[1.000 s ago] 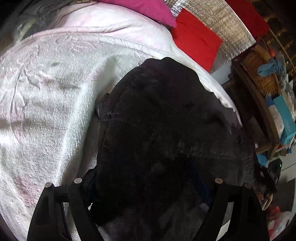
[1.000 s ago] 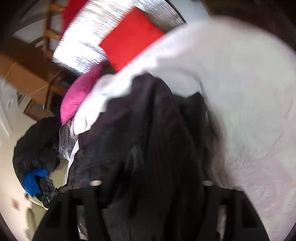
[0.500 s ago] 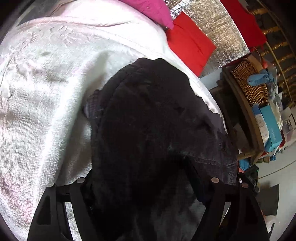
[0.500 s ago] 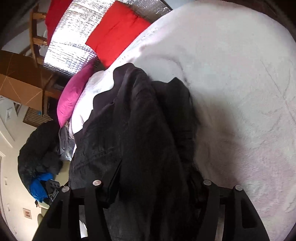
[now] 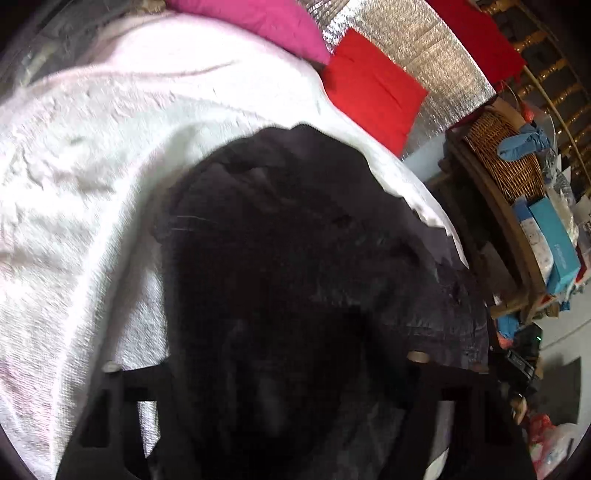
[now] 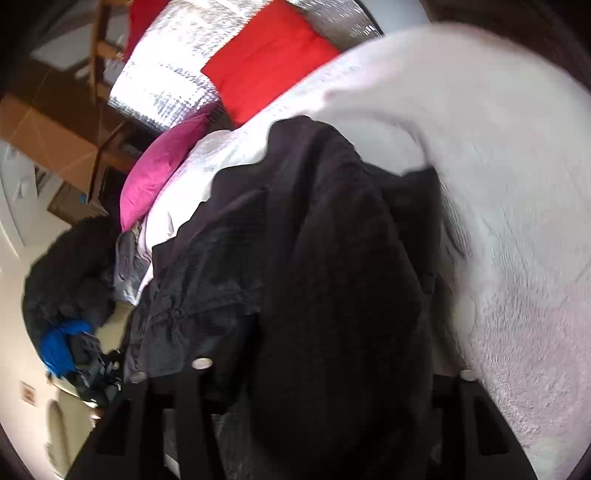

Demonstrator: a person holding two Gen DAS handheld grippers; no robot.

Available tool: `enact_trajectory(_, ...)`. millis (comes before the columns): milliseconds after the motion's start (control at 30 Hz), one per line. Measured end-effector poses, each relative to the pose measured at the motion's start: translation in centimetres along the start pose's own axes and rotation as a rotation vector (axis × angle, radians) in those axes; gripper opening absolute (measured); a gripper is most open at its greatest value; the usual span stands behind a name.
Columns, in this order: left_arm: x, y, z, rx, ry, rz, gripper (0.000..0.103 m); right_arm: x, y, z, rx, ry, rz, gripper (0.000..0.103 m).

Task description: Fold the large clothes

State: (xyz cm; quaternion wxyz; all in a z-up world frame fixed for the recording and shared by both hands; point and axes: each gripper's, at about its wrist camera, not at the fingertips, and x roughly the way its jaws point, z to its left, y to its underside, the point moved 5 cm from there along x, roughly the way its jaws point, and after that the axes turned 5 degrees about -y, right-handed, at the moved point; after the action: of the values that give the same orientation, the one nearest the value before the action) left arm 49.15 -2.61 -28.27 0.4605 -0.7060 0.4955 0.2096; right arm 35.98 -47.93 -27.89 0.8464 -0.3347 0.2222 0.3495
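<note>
A large black garment (image 5: 295, 266) lies bunched on the white bedcover (image 5: 85, 192). It fills the space between the fingers of my left gripper (image 5: 264, 363), which holds its near edge; the fingertips are hidden under the cloth. In the right wrist view the same black garment (image 6: 332, 266) drapes over my right gripper (image 6: 334, 369), which also holds its near edge. A greyer lining panel (image 6: 199, 295) of the garment hangs at the left. The white bedcover (image 6: 509, 192) lies to the right.
A pink pillow (image 5: 258, 26) and a red cushion (image 5: 373, 92) lie at the head of the bed. A wooden shelf with a wicker basket (image 5: 502, 158) and boxes stands to the right. A dark clothes heap with a blue item (image 6: 62, 343) sits off the bed.
Both grippers have shifted with the garment still in them. The black cloth has bunched slightly differently on the bedcover, and the right view has swung so more lining shows at the left.
</note>
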Motion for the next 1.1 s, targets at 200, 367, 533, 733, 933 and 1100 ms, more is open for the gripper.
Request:
enact_trajectory(200, -2.3, -1.7, -1.1, 0.022, 0.008, -0.117, 0.029, -0.8, -0.8, 2.1, -0.069, 0.051, -0.08, 0.033)
enact_trajectory(367, -5.0, -2.9, -3.1, 0.059, 0.039, -0.223, 0.028, -2.0, -2.3, 5.8, -0.145, 0.042, -0.191, 0.031)
enact_trajectory(533, -4.5, -3.2, -2.8, 0.086, -0.055, -0.232, 0.033, -1.1, -2.4, 7.1, -0.19, 0.063, -0.225, 0.03)
enact_trajectory(733, -0.6, -2.2, 0.5, 0.008, -0.235, -0.056, 0.069, 0.9, -1.8, 2.5, -0.048, 0.112, -0.101, 0.046)
enact_trajectory(933, -0.8, -0.9, -0.4, 0.021, -0.283, -0.051, 0.076, 0.1, 0.0, 1.5, -0.046, 0.125, -0.055, 0.069)
enact_trajectory(1100, -1.7, 0.4, -2.1, 0.128, -0.374, -0.129, 0.055, -0.4, 0.6, 2.6, -0.148, 0.145, -0.086, 0.038)
